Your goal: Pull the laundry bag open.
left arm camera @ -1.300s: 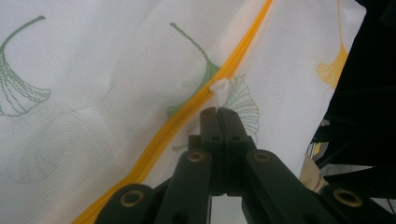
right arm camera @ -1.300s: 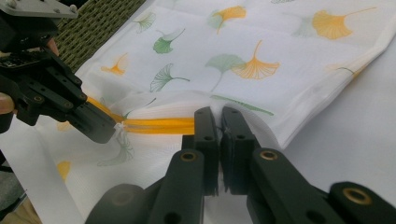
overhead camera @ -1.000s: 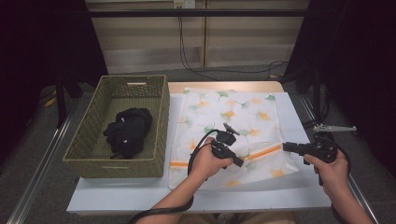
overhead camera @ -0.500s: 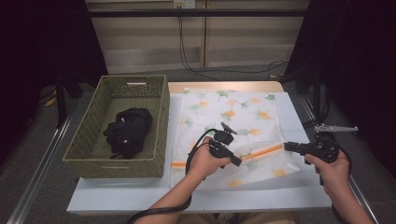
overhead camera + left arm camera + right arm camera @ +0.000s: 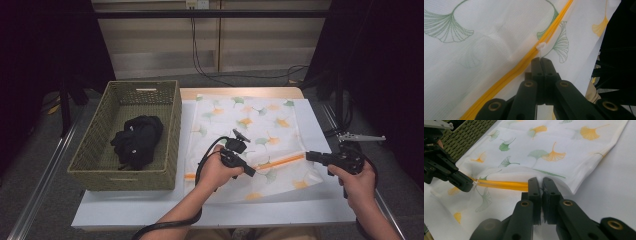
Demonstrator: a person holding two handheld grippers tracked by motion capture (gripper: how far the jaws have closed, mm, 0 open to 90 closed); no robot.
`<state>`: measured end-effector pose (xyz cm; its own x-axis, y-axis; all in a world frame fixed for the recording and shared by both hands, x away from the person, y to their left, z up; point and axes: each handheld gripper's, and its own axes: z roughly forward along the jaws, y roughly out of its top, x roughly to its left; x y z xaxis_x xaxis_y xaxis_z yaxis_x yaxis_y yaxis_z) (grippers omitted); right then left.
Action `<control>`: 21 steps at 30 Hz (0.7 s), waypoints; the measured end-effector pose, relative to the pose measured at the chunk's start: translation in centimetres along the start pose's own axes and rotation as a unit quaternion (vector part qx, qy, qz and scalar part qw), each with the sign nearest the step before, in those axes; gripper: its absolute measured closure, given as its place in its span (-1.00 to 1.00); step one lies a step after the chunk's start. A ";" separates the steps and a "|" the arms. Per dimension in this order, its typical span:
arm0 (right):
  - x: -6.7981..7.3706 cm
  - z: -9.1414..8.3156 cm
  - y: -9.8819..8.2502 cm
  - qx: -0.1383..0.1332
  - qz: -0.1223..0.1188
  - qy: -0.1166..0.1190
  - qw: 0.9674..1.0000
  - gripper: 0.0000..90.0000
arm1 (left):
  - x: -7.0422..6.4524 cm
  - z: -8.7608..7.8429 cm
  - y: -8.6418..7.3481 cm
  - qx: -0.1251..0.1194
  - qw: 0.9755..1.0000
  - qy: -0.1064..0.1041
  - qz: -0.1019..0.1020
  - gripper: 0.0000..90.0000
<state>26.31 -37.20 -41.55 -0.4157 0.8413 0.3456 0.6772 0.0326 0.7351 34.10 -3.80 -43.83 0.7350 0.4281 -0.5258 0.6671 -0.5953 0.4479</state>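
So, at the left of the table, we see the woven basket [image 5: 100,150] with a black garment [image 5: 136,140] bundled inside, untouched. Just beside it on the white table [image 5: 330,200] lies the mesh laundry bag [image 5: 250,120] printed with ginkgo leaves, its yellow zipper [image 5: 280,161] running across the near end. Our left gripper [image 5: 249,172] has its jaws pressed together on the white zipper pull [image 5: 541,46], which the left gripper view shows sticking out just past the tips. Against the frames from a second ago, this hand has crept only slightly along the zipper line, so the pull has barely travelled; we judge the zipping or unzipping stroke to be at its very start, or paused. Further right, our right gripper [image 5: 311,155] holds its place as before, jaws clamped on the bag's fabric at the zipper's right end [image 5: 537,185], bracing it so the mesh stays taut. With the garment in the basket and the bag flat, we reckon the bag has to be opened before anything goes in.
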 end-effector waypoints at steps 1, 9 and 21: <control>0.0 0.0 0.0 -0.001 -0.001 0.000 1.000 0.92 | 0.1 -0.1 0.0 0.004 1.000 0.000 0.001 1.00; 0.0 0.1 0.0 -0.001 -0.002 -0.001 1.000 0.92 | 0.3 -0.4 -0.2 0.007 1.000 -0.003 0.001 1.00; -0.1 0.0 0.0 -0.002 0.002 -0.003 1.000 0.92 | 1.1 -1.5 -0.8 0.003 1.000 0.005 -0.010 1.00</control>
<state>26.35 -37.25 -41.61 -0.4101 0.8442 0.3451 0.6761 0.0275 0.7363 34.50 -1.82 -43.69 0.7231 0.4467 -0.5269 0.6807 -0.5903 0.4337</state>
